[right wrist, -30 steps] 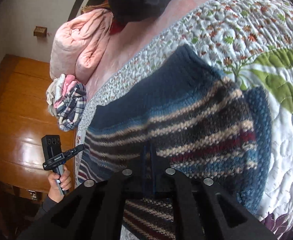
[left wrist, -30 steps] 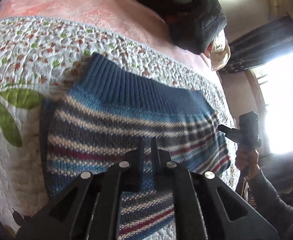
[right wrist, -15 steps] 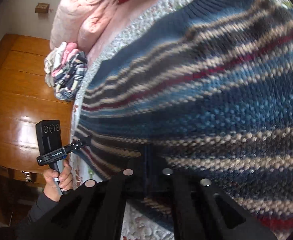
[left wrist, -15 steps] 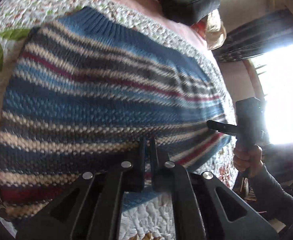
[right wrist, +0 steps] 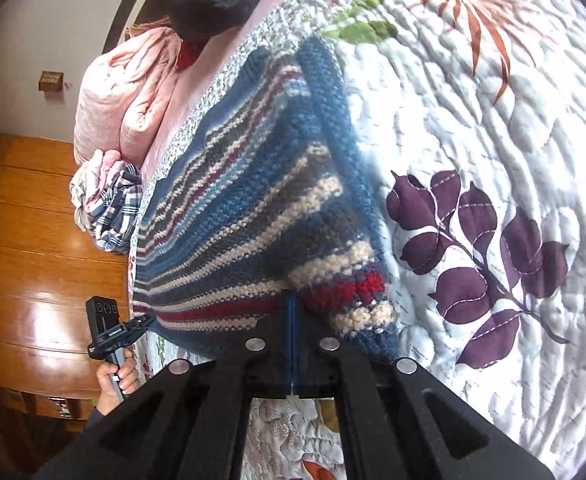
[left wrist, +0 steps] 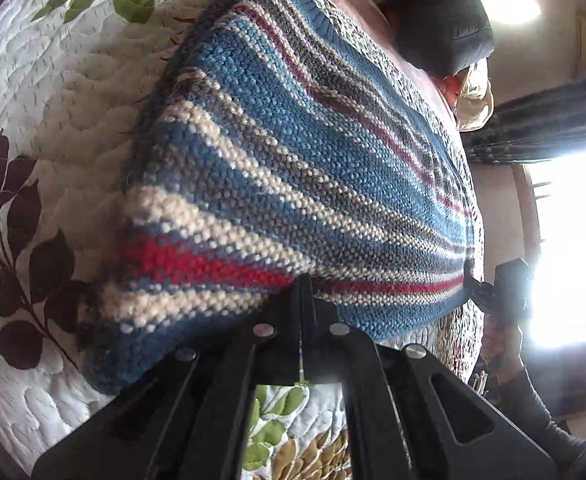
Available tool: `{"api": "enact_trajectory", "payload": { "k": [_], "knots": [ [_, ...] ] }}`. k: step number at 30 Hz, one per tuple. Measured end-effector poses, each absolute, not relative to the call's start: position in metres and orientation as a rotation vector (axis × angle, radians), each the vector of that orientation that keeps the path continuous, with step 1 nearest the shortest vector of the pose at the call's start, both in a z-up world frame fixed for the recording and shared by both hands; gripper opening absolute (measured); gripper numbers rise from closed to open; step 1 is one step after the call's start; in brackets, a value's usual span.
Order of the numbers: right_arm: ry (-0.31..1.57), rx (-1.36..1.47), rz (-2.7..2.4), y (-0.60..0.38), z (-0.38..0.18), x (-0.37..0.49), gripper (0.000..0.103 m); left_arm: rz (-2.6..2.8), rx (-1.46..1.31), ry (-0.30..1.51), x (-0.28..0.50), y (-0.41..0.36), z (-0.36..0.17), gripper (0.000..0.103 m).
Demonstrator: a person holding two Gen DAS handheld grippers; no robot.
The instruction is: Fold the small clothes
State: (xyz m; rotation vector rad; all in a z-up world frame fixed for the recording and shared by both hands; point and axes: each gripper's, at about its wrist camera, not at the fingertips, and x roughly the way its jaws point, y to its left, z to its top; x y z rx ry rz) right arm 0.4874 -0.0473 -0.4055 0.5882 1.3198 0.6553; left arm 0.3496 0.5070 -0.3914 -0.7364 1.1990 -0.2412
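Striped knit sweater [left wrist: 293, 184] is spread across the quilted bedspread [left wrist: 53, 92], w/ its near edge raised off the quilt and the far ribbed band lying flat toward the pink blanket [right wrist: 125, 92]. Compared w/ a second ago, when the garment lay mostly flat and the whole blue band was seen, the near edge has been lifted and pulled toward the cameras, so the stripes now fill both views. That is judged to be the start of a fold: near half is being carried up, prob. to be laid over the far half.

Beyond the sweater, a dark padded jacket [left wrist: 441, 20] and a small heap of plaid and pink clothes [right wrist: 105, 204] are seen at the bed's head end, apart from the work.

Left gripper [left wrist: 303, 300] is clenched on the near edge at one corner; right gripper [right wrist: 291, 308] is clamped on the same edge at the other corner, approx. level w/ it. Each is seen from the other's view, held by a hand [right wrist: 117, 376]. Even tension btw. the corners will be needed, else the knit may sag mid-edge.
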Motion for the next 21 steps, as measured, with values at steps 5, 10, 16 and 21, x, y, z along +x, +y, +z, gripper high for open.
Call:
{"api": "enact_trajectory", "payload": {
  "k": [5, 10, 16, 21],
  "knots": [
    [1.279, 0.565, 0.667, -0.056, -0.388, 0.477, 0.009, -0.231, -0.72, 1.123, 0.343, 0.53, -0.353, 0.035],
    [1.304, 0.543, 0.589, -0.071, -0.402, 0.474, 0.001, -0.165, -0.693, 1.257, 0.347, 0.55, -0.382, 0.013],
    [1.14, -0.001, 0.644, 0.045, -0.326, 0.416, 0.028, -0.17, -0.751, 1.125, 0.354, 0.591, -0.336, 0.075],
    [0.916, -0.402, 0.723, 0.184, -0.315, 0.336, 0.075, -0.143, -0.822, 1.211, 0.386, 0.621, -0.347, 0.084]
  ]
}}
